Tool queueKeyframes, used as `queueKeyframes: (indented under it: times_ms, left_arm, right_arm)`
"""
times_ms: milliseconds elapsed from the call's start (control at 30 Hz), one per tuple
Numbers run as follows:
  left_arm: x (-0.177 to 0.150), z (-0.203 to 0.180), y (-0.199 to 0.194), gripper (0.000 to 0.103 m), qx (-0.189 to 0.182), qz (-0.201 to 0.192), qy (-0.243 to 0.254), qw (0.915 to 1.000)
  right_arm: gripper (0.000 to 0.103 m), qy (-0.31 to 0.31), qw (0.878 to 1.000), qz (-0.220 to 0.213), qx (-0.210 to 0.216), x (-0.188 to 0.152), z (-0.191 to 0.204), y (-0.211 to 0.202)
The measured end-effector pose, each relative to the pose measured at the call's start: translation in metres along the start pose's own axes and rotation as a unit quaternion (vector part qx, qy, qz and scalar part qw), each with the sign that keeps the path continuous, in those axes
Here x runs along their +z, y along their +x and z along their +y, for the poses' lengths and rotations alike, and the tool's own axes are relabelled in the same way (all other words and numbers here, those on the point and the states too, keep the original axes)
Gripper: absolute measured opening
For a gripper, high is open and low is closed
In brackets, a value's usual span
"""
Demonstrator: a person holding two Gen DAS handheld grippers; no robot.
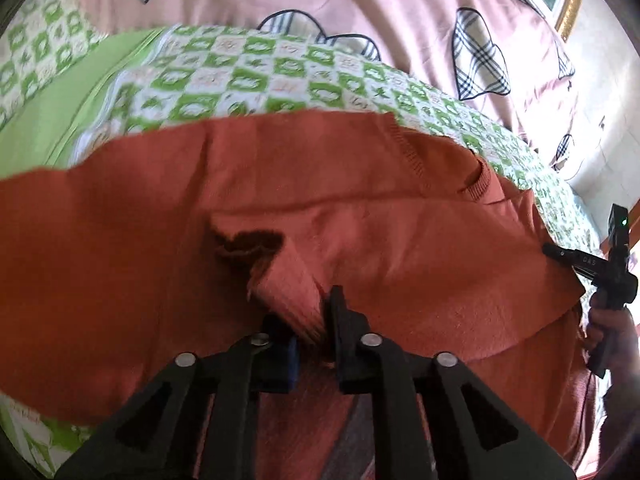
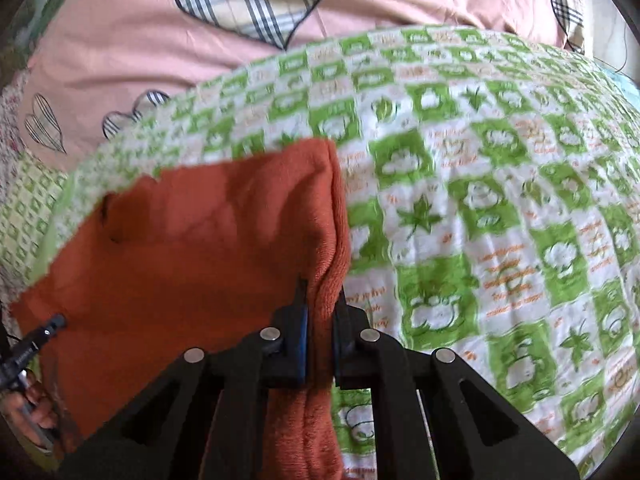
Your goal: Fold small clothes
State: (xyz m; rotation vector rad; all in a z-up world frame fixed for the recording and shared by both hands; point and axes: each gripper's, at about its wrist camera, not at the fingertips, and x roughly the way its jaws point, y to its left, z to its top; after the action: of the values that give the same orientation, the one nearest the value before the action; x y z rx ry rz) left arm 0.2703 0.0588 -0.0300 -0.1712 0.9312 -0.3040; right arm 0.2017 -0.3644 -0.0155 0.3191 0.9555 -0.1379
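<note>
On the green-and-white checked bedspread (image 2: 460, 208) lies a rust-orange knit garment (image 1: 360, 208), long axis running between both grippers; left gripper (image 1: 308, 320) pinches a raised fold, right gripper (image 2: 320, 320) pinches its side edge (probably doubled).

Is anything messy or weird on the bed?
Nothing looks torn or spilled. The orange sweater lies bunched on the green checked sheet, with a dark fold near the left hand-held gripper, which pinches a ridge of it. The right hand-held gripper clamps its edge.
</note>
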Motion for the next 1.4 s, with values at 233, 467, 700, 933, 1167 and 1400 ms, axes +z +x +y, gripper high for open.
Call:
queueKeyframes:
  times_ms: [233,467,700,933,1167,1400]
  left_arm:
    - [-0.019,0.025,-0.042,0.022,0.020,-0.015,-0.026,0.9994]
    - [-0.041,0.054,-0.082,0.049,0.014,-0.036,-0.095,0.9947]
    - [-0.061,0.126,-0.123,0.082,0.035,-0.074,-0.196,0.9771]
    - [-0.058,0.228,-0.146,0.083,0.105,-0.098,-0.298,0.9436]
    - [-0.031,0.325,-0.148,0.083,0.161,-0.122,-0.360,0.9108]
    - [0.009,0.341,-0.134,0.041,0.227,-0.124,-0.320,0.9113]
  right_arm:
    - [0.033,0.033,0.998,-0.052,0.019,-0.016,0.006,-0.057]
    - [0.045,0.017,0.991,-0.012,0.128,-0.063,0.062,-0.063]
    - [0.054,-0.012,0.984,0.037,0.175,-0.104,0.113,-0.050]
    - [0.056,-0.017,0.982,0.049,0.181,-0.119,0.127,-0.049]
    - [0.057,-0.017,0.982,0.050,0.181,-0.121,0.126,-0.055]
    - [0.057,-0.011,0.983,0.048,0.179,-0.122,0.119,-0.057]
